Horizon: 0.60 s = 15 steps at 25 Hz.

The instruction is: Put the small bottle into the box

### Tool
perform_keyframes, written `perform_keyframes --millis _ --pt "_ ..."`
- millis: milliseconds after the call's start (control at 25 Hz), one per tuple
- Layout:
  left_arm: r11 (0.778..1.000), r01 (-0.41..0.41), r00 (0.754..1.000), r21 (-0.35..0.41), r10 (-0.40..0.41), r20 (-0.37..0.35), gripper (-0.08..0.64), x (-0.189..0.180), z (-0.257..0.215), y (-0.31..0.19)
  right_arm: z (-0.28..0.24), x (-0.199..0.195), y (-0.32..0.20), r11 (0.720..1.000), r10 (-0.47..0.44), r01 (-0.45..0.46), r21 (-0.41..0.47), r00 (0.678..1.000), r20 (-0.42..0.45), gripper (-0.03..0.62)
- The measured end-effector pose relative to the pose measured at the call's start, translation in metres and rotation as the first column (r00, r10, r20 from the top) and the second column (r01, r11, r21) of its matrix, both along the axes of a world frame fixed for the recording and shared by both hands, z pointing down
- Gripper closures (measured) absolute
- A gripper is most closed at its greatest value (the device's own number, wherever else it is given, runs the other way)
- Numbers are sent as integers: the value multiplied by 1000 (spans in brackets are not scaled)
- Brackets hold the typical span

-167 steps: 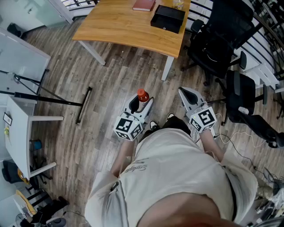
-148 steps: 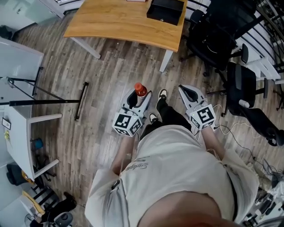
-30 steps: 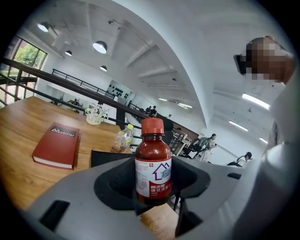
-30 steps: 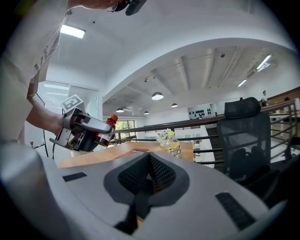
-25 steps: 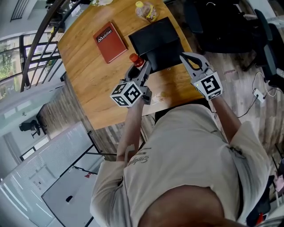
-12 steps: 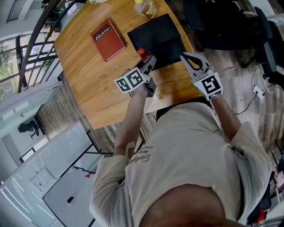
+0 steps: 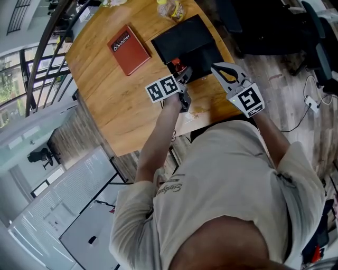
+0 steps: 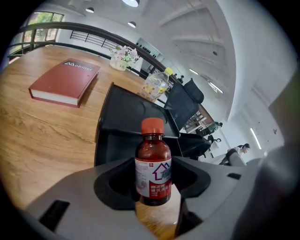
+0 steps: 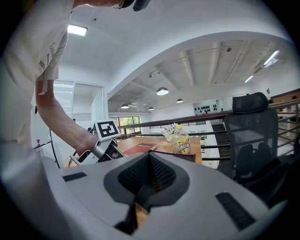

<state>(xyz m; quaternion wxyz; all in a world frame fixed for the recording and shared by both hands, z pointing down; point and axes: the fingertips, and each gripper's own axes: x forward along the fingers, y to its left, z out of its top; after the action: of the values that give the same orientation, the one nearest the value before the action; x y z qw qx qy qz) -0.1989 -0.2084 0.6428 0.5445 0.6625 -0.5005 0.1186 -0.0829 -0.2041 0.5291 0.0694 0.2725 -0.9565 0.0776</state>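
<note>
A small brown bottle (image 8: 153,171) with a red cap and a red-and-white label stands upright between the jaws of my left gripper (image 7: 182,78), which is shut on it. In the head view its cap (image 7: 179,67) shows at the near edge of the open black box (image 7: 185,39) on the wooden table (image 7: 113,100). In the left gripper view the box (image 8: 123,125) lies just beyond the bottle. My right gripper (image 7: 217,68) hovers right of the box, over the table's near edge. It (image 9: 149,158) is shut with nothing in it.
A red book (image 7: 127,42) lies left of the box. A yellow snack bag (image 7: 171,8) sits behind it, with a vase of flowers (image 8: 124,55) further back. Black office chairs (image 7: 274,26) stand to the right. A railing (image 7: 42,63) runs along the table's left side.
The person has walked from open floor up to the table. In the last second my left gripper carried the bottle right and forward to the box's near edge. The right gripper barely moved.
</note>
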Motion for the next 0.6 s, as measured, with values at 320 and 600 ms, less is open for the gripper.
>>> perform_keyframes --millis 320,600 --pt "989 -34 999 -145 34 -6 333 7 27 8 8 2 2 1000 -12 12 -15 1000 -2 598" --pt "970 -7 1000 -242 3 -18 333 6 45 10 7 2 -4 1000 -18 18 -16 1000 9 598"
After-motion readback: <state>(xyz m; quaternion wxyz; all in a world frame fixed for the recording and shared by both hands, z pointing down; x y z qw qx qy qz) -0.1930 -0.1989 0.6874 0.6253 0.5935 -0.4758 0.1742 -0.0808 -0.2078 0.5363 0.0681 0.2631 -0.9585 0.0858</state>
